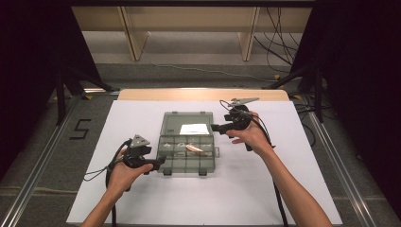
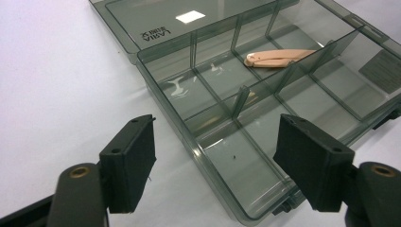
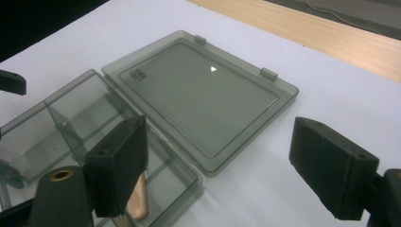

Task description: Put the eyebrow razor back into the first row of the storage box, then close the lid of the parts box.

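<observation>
From your left gripper (image 1: 160,162), the organizer box's (image 1: 165,152) wall blocks 3 o'clock; bare white table (image 1: 246,189) lies free toward 5. Its lid (image 1: 172,124) lies flat at 12, passable above.

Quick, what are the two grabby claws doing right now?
Left gripper: open, holding nothing, at the box corner.
Right gripper: open, holding nothing.

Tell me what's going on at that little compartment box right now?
Left tool open, at the box's near corner; right tool open, by the lid. Organizer box lies open, tan piece inside. Nothing blocking.
</observation>
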A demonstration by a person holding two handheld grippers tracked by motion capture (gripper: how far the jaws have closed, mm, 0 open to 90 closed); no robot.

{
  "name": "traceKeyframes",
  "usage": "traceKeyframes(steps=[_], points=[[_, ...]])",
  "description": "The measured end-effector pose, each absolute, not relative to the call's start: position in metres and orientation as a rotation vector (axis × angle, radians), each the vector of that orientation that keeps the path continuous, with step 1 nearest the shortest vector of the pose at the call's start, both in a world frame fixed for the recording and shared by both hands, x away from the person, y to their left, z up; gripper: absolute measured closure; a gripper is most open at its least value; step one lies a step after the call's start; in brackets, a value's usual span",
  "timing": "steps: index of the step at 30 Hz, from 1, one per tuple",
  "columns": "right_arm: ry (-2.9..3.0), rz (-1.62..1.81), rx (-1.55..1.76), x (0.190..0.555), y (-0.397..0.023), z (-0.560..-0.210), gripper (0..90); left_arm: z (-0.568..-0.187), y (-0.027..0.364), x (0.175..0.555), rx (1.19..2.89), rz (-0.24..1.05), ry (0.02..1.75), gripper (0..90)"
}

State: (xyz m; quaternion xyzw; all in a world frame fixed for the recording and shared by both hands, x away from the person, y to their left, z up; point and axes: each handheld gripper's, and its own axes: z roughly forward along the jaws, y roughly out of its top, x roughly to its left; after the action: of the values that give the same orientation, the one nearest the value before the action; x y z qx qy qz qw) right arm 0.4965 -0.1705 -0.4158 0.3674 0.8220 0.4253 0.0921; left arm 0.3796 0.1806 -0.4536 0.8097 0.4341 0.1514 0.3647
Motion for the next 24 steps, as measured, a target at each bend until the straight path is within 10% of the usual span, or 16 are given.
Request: traceKeyframes(steps=[24], points=[[2.466,1.192,1.206,0.521,-0.156,-0.418,21.3,-0.457,0.185,0.381,2.113,0.380,1.107,50.8]])
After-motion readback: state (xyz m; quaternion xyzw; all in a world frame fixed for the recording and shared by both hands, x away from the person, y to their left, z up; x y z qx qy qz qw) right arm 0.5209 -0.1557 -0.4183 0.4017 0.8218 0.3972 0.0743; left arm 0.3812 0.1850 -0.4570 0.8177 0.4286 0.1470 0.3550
